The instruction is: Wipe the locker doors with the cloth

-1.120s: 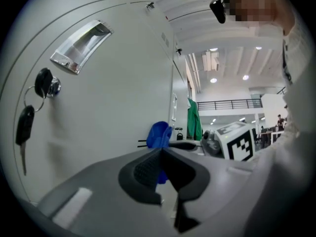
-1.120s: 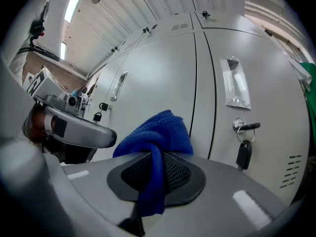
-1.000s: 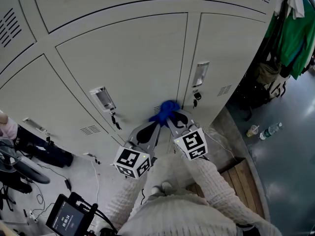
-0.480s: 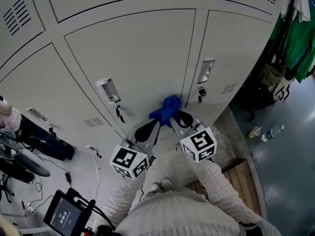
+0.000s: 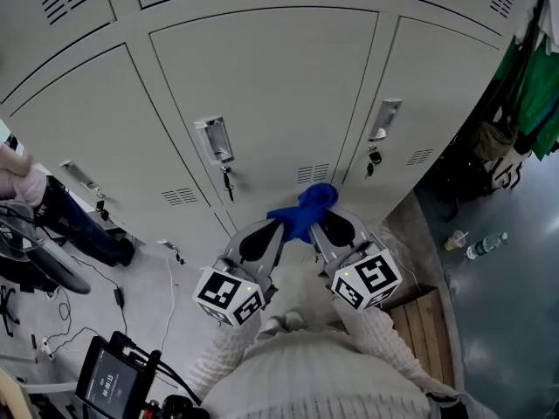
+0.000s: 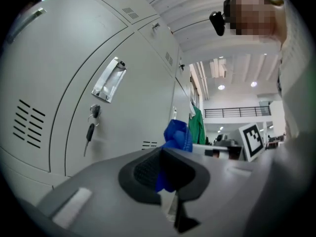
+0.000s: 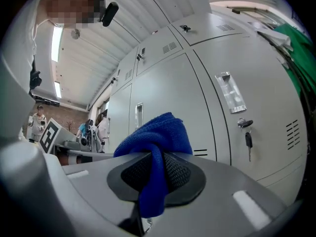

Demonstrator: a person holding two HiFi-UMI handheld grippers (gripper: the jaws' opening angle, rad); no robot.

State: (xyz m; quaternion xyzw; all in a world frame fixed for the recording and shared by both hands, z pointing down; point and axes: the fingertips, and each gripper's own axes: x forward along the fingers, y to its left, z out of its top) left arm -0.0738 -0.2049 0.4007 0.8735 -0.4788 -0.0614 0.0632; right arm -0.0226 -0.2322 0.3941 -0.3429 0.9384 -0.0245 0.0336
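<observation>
Cloth (image 5: pixel 307 208) in left gripper (image 5: pixel 275 228), right gripper (image 5: pixel 325 223), low by locker doors (image 5: pixel 279 85)

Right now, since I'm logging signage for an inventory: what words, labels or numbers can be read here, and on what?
No text reads clearly.
Screen at lower left: display too small to read.
Marker cubes: black-and-white patterns, no words.
Door card holder: no readable print.
Bottle on the floor: label too small.
</observation>
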